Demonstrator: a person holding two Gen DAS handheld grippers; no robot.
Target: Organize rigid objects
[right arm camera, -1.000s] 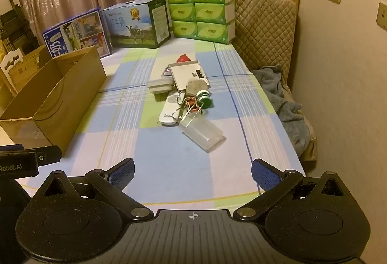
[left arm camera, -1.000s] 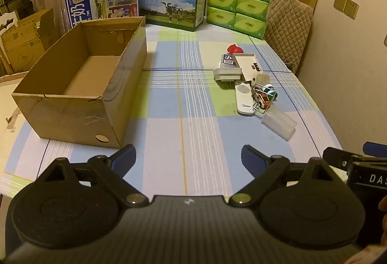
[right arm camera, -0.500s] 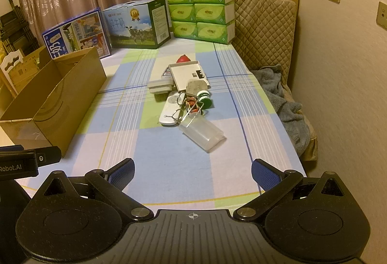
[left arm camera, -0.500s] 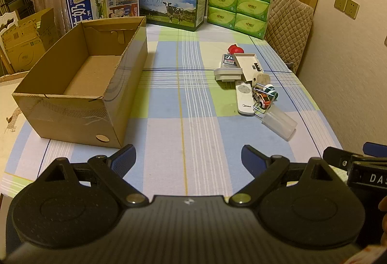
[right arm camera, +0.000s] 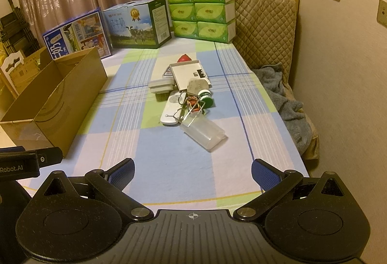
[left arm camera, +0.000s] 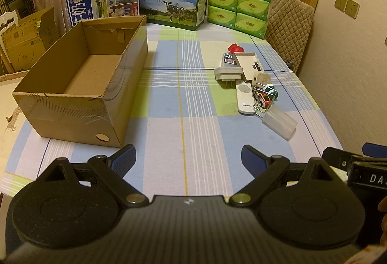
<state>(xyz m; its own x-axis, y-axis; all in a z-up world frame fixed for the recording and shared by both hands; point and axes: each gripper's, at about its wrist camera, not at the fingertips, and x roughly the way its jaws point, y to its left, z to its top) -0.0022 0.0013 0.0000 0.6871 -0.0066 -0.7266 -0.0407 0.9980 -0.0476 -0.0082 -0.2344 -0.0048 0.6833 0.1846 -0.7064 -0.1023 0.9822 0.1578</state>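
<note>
An open brown cardboard box (left arm camera: 79,85) (right arm camera: 58,99) stands empty on the left of the checked tablecloth. A heap of small rigid items lies to the right: a clear plastic container (left arm camera: 280,124) (right arm camera: 204,131), a white remote (left arm camera: 245,99) (right arm camera: 171,110), a wire clip with a toy car (left arm camera: 263,97), a green spool (right arm camera: 205,97), a white tray (left arm camera: 249,64) (right arm camera: 189,72), a grey plug (left arm camera: 228,74) and a red cap (left arm camera: 235,48). My left gripper (left arm camera: 188,158) and right gripper (right arm camera: 192,169) hover open over the table's near end, both holding nothing.
Two milk cartons (left arm camera: 173,6) and a pack of green tissue packets (left arm camera: 239,1) line the far edge. A quilted chair (right arm camera: 264,31) with a grey cloth (right arm camera: 283,99) stands at the right beside the wall. Cardboard boxes (left arm camera: 26,41) sit off the table at the left.
</note>
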